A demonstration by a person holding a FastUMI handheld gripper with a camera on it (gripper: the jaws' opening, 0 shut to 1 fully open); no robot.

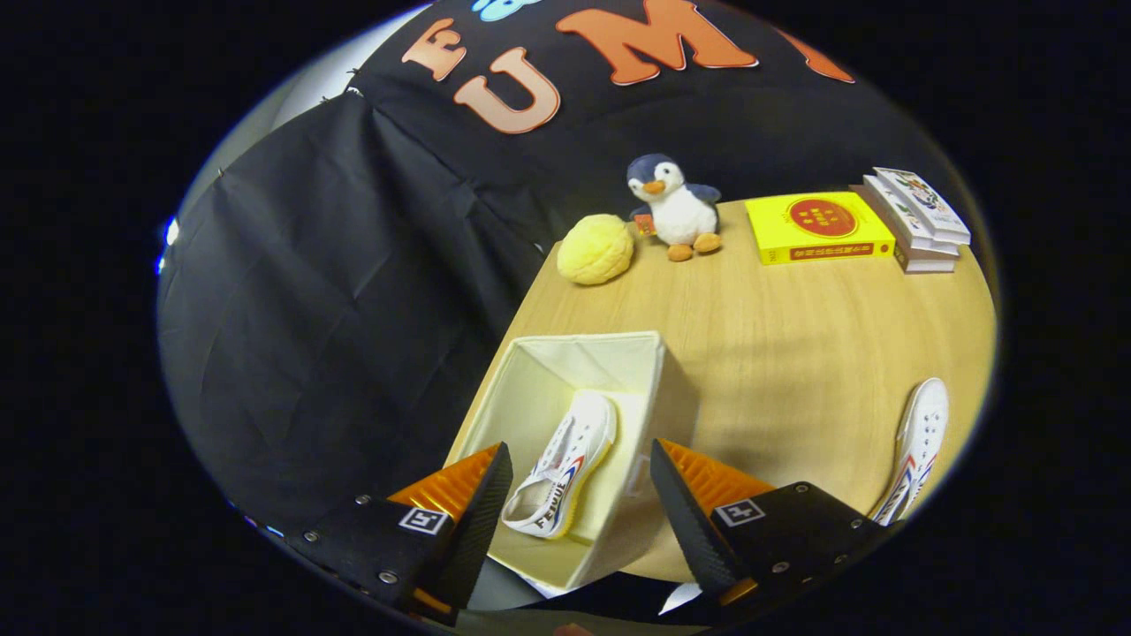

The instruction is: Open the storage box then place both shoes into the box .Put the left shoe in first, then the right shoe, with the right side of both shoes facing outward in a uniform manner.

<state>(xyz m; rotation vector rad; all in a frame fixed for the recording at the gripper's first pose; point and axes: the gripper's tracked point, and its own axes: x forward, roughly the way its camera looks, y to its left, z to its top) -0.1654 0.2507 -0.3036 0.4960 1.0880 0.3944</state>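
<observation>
- The gripper is spread wide and holds nothing; its two fingers stand apart over the near end of the box.
- The box is a cream fabric one, open at the top, and sits at the near left corner of the table.
- One shoe lies inside the box, white with red and blue stripes on its side and a pale yellow sole.
- That shoe leans against the box's right wall, toe toward the far end, heel toward the gripper, its opening facing left.
- Seen from here, the shoe shows in the gap between the fingers; neither finger touches it.
- The left finger hangs over the box's near left corner; the right finger hangs just past its right wall, over the table.
- A second shoe, with the same white upper and stripes, lies on the table well to the right of the box, beyond the right finger, toe pointing away.
- At the far edge of the table a yellow round plush rests near the left corner.
- A penguin toy stands upright just beside the plush, on its right.
- A yellow book lies flat to the right of the penguin.
- A short stack of books sits just beside the yellow book, on its far right.
- Black cloth hangs behind and to the left of the table.
</observation>
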